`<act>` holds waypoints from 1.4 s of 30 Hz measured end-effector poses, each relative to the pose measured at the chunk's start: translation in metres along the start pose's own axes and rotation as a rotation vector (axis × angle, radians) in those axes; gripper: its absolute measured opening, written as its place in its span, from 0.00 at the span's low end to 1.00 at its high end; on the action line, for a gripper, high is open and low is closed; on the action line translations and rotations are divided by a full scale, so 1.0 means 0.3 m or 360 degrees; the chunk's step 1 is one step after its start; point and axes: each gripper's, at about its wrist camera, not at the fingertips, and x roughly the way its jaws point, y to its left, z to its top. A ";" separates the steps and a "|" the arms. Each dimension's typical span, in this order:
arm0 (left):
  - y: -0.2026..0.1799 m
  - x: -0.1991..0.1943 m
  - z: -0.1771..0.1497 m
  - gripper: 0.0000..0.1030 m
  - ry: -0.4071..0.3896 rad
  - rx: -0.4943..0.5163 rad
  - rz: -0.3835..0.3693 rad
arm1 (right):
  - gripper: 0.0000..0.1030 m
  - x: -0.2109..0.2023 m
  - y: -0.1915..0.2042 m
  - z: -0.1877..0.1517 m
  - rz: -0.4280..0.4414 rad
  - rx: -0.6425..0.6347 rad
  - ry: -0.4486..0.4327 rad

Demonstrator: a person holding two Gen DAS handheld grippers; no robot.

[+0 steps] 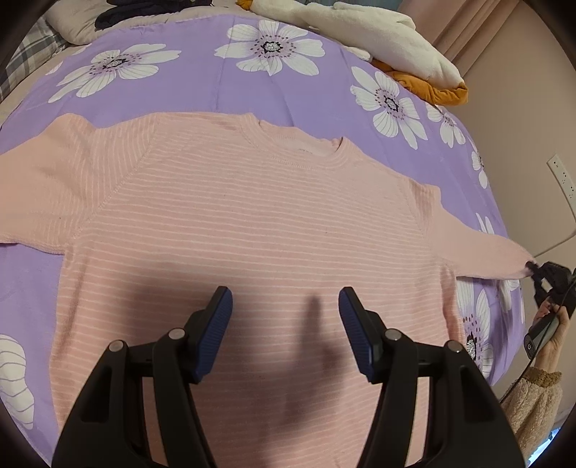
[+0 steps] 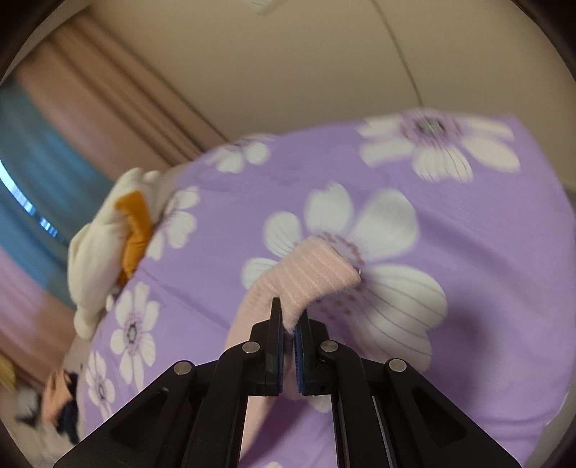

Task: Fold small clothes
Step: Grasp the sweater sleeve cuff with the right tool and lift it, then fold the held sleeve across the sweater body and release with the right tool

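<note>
A pink striped sweater (image 1: pixel 252 216) lies flat on a purple flowered bedspread (image 1: pixel 223 86), neck at the far side and both sleeves spread out. My left gripper (image 1: pixel 286 306) hovers open over the sweater's lower body, nothing between its blue pads. At the right edge of the left wrist view, my right gripper (image 1: pixel 532 269) pinches the end of the right sleeve. In the right wrist view the right gripper (image 2: pixel 289 324) is shut on the sleeve cuff (image 2: pixel 309 273), which is lifted off the bedspread (image 2: pixel 468 223) and curls over the fingertips.
A white and orange plush toy (image 1: pixel 388 39) lies at the bed's far right corner, also seen as the toy (image 2: pixel 108 244) at left in the right wrist view. Dark clothes and a pillow (image 1: pixel 72 18) sit at the far left. A wall with a power strip (image 1: pixel 561 176) is close on the right.
</note>
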 end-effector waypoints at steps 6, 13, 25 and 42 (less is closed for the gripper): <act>0.021 -0.028 0.013 0.59 -0.0043 -0.0029 0.0011 | 0.06 -0.073 0.222 -0.046 0.0141 -0.0395 -0.0080; 0.040 -0.070 0.020 0.59 -0.0105 -0.0043 0.0051 | 0.06 -0.159 0.469 -0.192 0.0384 -0.0838 -0.0061; 0.099 -0.140 0.013 0.60 -0.0194 -0.0088 0.0143 | 0.06 -0.178 0.702 -0.514 0.0699 -0.1262 0.0307; 0.197 -0.195 -0.016 0.60 -0.0214 -0.0220 0.0173 | 0.06 -0.094 0.783 -0.999 0.0700 -0.1674 0.0958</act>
